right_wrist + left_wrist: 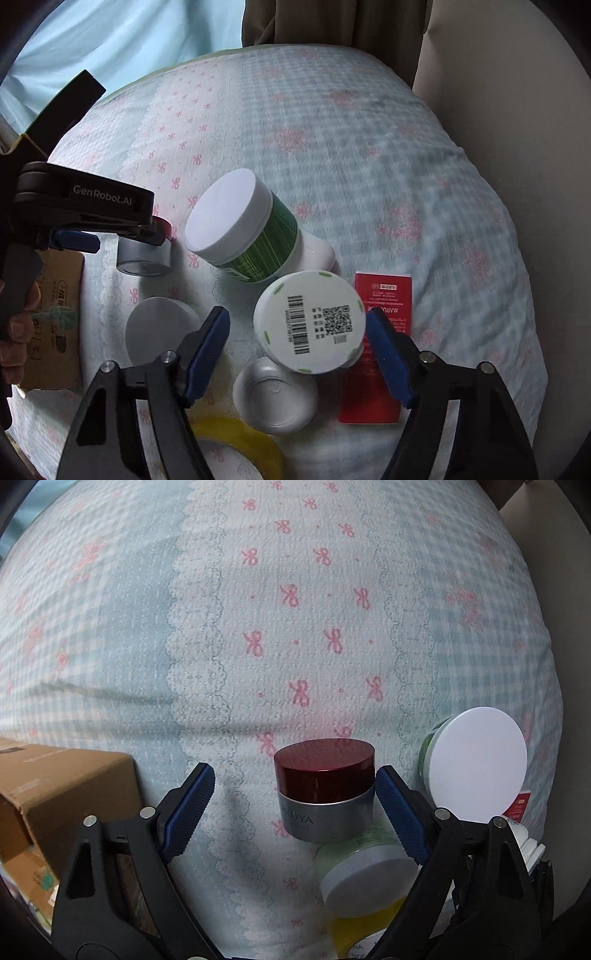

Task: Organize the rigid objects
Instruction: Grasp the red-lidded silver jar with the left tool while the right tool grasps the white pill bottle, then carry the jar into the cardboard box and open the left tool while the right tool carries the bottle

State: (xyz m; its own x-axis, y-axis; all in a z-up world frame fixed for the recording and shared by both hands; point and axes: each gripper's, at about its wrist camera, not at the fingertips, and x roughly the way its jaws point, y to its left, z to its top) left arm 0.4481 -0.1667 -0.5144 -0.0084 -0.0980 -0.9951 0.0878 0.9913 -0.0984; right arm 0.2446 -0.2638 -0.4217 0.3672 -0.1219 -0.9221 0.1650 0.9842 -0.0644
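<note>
A jar with a dark red lid and silver base stands on the bedspread between the fingers of my left gripper. The right blue pad is close against its side and the left pad stands well clear, so the gripper is open. In the right wrist view a white jar shows its barcoded bottom between the fingers of my right gripper. Its right pad sits at the jar's edge, with a gap on the left, so this gripper is open too. The left gripper also appears there over the red-lidded jar.
A green jar with a white lid, a red carton, a white round container, a pale-lidded jar and a yellow tape roll crowd the bedspread. A cardboard box lies at the left. A hand holds the left gripper.
</note>
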